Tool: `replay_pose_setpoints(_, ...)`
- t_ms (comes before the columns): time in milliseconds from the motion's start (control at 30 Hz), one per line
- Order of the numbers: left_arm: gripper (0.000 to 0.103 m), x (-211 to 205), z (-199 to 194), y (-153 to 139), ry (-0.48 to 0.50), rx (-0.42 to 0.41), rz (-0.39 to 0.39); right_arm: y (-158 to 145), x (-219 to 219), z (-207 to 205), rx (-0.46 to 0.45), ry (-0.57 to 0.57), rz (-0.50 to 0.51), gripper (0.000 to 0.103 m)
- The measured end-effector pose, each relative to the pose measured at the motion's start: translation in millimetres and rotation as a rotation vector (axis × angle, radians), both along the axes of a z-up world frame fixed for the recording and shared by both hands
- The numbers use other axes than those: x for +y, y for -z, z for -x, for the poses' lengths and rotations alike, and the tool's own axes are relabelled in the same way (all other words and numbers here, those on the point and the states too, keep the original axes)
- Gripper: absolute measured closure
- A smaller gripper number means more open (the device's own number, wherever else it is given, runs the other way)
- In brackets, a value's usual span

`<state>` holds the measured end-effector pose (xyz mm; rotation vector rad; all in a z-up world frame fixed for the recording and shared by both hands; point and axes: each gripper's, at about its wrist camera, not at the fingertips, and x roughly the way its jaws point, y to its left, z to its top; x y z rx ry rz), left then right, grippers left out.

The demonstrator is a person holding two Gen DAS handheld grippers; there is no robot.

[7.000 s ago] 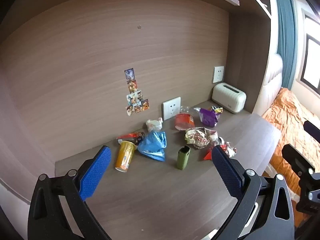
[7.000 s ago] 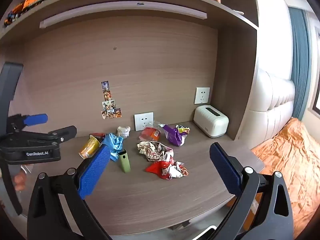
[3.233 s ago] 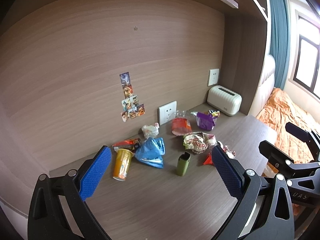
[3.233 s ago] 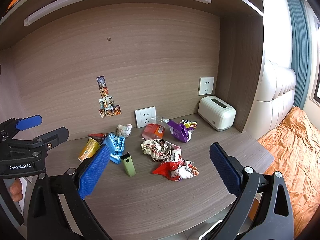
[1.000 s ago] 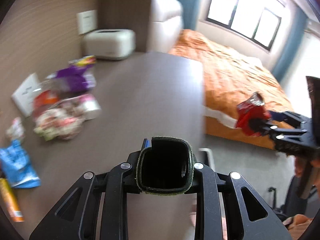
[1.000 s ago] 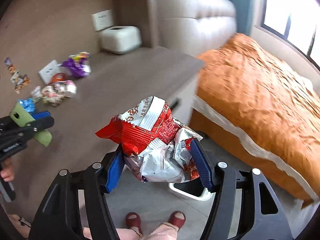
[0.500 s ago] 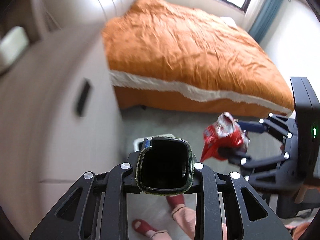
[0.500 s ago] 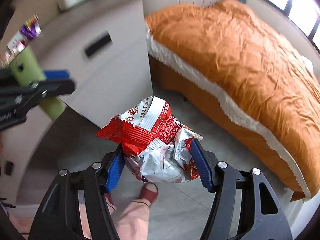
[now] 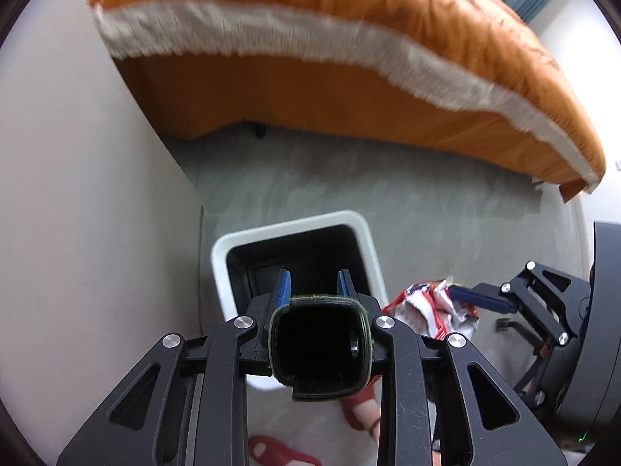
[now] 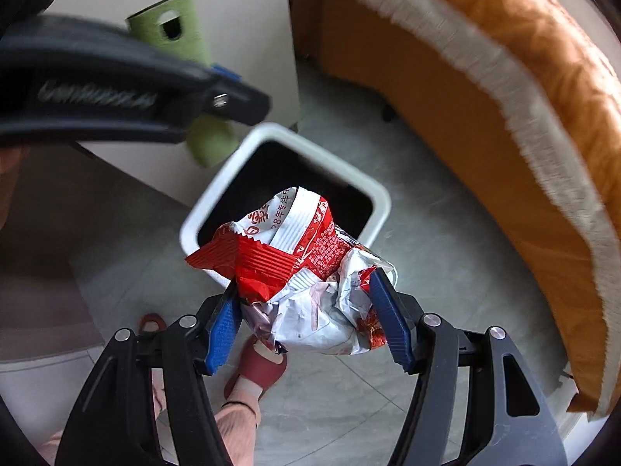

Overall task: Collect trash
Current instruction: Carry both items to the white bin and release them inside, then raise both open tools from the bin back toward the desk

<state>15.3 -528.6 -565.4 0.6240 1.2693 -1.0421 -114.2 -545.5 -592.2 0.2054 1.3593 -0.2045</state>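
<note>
Grey floor [image 10: 446, 233] fills mid-frame; my right gripper [image 10: 306, 318] clamps the red wrapper [image 10: 295, 268] over the white bin [image 10: 382, 198], left gripper [image 9: 312, 285] pinching the green case [image 9: 320, 349].

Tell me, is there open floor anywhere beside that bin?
Bare grey floor runs between the white bin and the orange bed. The bin's other side is crowded: cabinet, slippered foot, both tools holding the green box and red wrapper.

Both wrist cameras look steeply down from above at the floor, close over the white bin [image 9: 295, 229] [image 10: 382, 198]; both share the orange bed [image 9: 388, 19] [image 10: 524, 58].
</note>
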Motion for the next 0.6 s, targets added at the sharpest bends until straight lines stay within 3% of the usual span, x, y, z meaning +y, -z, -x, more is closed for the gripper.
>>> replay_pose_setpoints(67, 0.077, -2.9, -2.3, 21.7, -0.006, 0.006, -0.01, 23.9, 1.1, -2.1, 0.008, -0.02, 0.005, 0.038)
replay_pose_setpoints(100, 0.072, -2.2, -4.8, 31.8, -0.022, 0.014, -0.013, 31.6, 1.3, -2.7, 0.012, -0.029, 0.007, 0.032)
replay_pose_setpoints(133, 0.036, -1.5, -8.4, 42.6, -0.042, 0.027, -0.025, 42.2, 3.3, -3.2, 0.02, -0.041, 0.01, 0.008)
replay_pose_setpoints(167, 0.005, 0.9, -11.0, 49.3, -0.061, 0.031, -0.039, 50.3, 2.3, -2.3, 0.016, -0.043, -0.005, 0.004)
replay_pose_setpoints(333, 0.005, 8.9, -20.3, 72.4, -0.108, 0.024, -0.08, 63.7, -6.1, 0.9, 0.05, -0.036, 0.002, 0.005)
replay_pose_setpoints(600, 0.005, 13.3, -18.7, 52.8, -0.088, -0.019, -0.106, 45.7, -10.6, -8.4, 0.034, -0.025, 0.019, 0.005)
